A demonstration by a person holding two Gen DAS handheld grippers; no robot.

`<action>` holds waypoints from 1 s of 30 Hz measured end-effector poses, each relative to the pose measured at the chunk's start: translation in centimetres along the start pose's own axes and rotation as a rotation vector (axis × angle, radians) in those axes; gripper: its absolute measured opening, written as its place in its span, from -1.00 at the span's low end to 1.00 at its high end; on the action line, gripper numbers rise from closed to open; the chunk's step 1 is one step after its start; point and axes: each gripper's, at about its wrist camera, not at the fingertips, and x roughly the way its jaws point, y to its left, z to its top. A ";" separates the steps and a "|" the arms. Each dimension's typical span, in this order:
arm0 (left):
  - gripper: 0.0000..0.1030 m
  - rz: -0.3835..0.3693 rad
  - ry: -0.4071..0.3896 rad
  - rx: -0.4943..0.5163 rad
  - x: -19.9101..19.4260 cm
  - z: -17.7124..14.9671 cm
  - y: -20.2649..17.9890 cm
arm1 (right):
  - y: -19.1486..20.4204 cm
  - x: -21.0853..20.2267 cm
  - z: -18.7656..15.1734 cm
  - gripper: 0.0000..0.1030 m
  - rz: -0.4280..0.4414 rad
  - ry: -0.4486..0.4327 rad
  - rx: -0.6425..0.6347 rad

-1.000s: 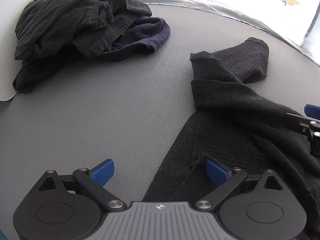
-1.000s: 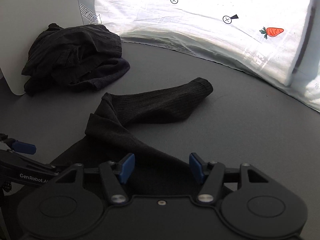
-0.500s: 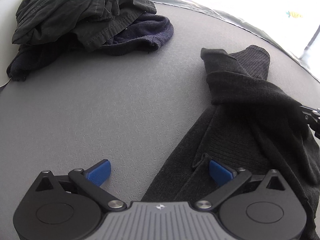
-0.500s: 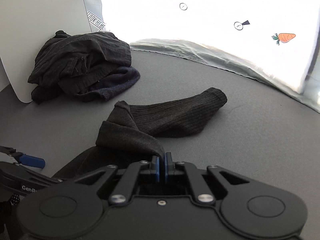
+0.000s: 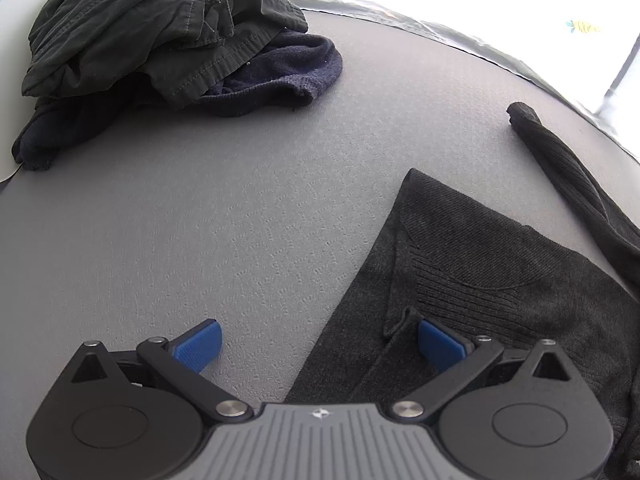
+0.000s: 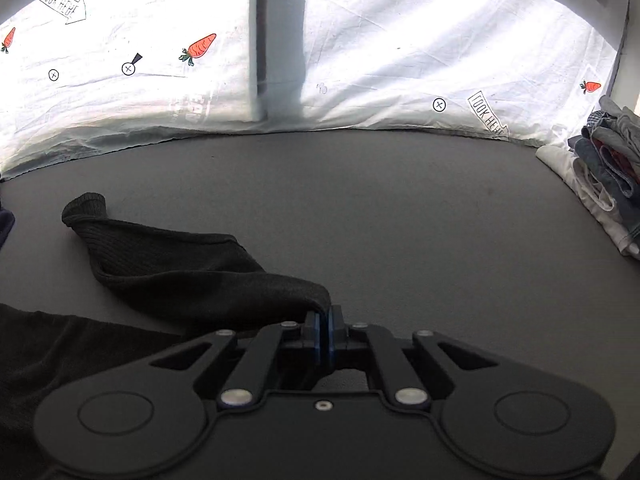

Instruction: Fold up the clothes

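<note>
Two tools: right tool (image 6: 323, 320) clenched on sweater sleeve (image 6: 192, 268), drawn out sideways; left tool (image 5: 316, 342) released over sweater body (image 5: 480, 280), flat on worktop (image 5: 240, 220). Unfolded heap (image 5: 160, 40) remains; folded stack (image 6: 612, 176) at right.

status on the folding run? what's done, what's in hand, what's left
Done: a stack of folded clothes sits at the table's far right edge.
In hand: the right gripper, jaws shut, holds the sleeve of the dark knit sweater, pulled out to the side. The left gripper is open over the sweater's edge. No fold made yet.
Left: this sweater, then the crumpled pile at far left.
</note>
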 end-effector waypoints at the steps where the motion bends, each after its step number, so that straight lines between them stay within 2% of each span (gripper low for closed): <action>1: 1.00 0.001 0.003 -0.002 0.0 0.1 0.0 | -0.2 0.1 -0.2 -0.89 -0.006 0.013 0.007; 4: 0.99 0.009 -0.015 0.027 -0.2 0.6 -0.6 | 0.3 0.1 -0.5 -0.65 -0.029 0.018 -0.012; 6: 0.97 0.008 -0.043 0.067 -0.2 1.2 -1.3 | 1.7 -0.3 -0.1 -0.38 -0.026 -0.012 -0.065; 8: 0.96 -0.009 -0.069 0.099 -0.2 2.1 -2.0 | 3.2 -0.8 0.4 -0.29 -0.002 -0.043 -0.109; 12: 0.92 -0.093 -0.101 0.152 0.5 3.9 -3.7 | 5.8 -0.9 1.0 -0.19 0.060 -0.066 -0.200; 15: 0.91 -0.098 -0.093 0.185 1.9 5.0 -5.0 | 7.8 -0.1 1.4 -0.18 0.106 -0.053 -0.265; 17: 0.90 -0.136 -0.084 0.175 2.5 5.6 -5.2 | 8.9 0.7 1.7 -0.15 0.130 -0.038 -0.301; 20: 0.79 -0.137 -0.095 0.201 3.1 5.8 -5.8 | 10.5 2.0 2.1 -0.10 0.166 -0.015 -0.356; 21: 0.67 -0.138 -0.105 0.219 3.2 5.8 -6.0 | 11.0 2.4 2.2 -0.10 0.178 -0.007 -0.374; 22: 0.39 -0.152 -0.124 0.250 3.0 5.7 -6.2 | 11.5 2.8 2.3 -0.10 0.190 0.001 -0.392; 23: 0.22 -0.168 -0.140 0.276 2.8 5.5 -6.4 | 12.0 3.2 2.5 -0.10 0.202 0.008 -0.410; 25: -0.48 -0.190 -0.151 0.291 2.5 5.4 -6.6 | 13.1 4.0 2.7 -0.12 0.226 0.024 -0.446; 26: -0.61 -0.186 -0.158 0.294 2.4 5.3 -6.8 | 13.5 4.5 2.9 -0.17 0.235 0.035 -0.459; 27: -0.80 -0.164 -0.169 0.299 2.3 5.2 -6.9 | 13.5 4.9 3.0 -0.37 0.241 0.046 -0.462; 28: -0.80 -0.151 -0.173 0.299 2.2 5.2 -6.9 | 13.6 5.1 3.1 -0.53 0.246 0.054 -0.463; 29: -0.81 -0.139 -0.178 0.298 2.1 5.1 -6.8 | 13.4 5.1 3.2 -0.87 0.246 0.050 -0.454; 30: -0.82 -0.124 -0.183 0.296 2.1 5.1 -6.8 | 13.1 5.0 3.4 -0.96 0.241 0.038 -0.440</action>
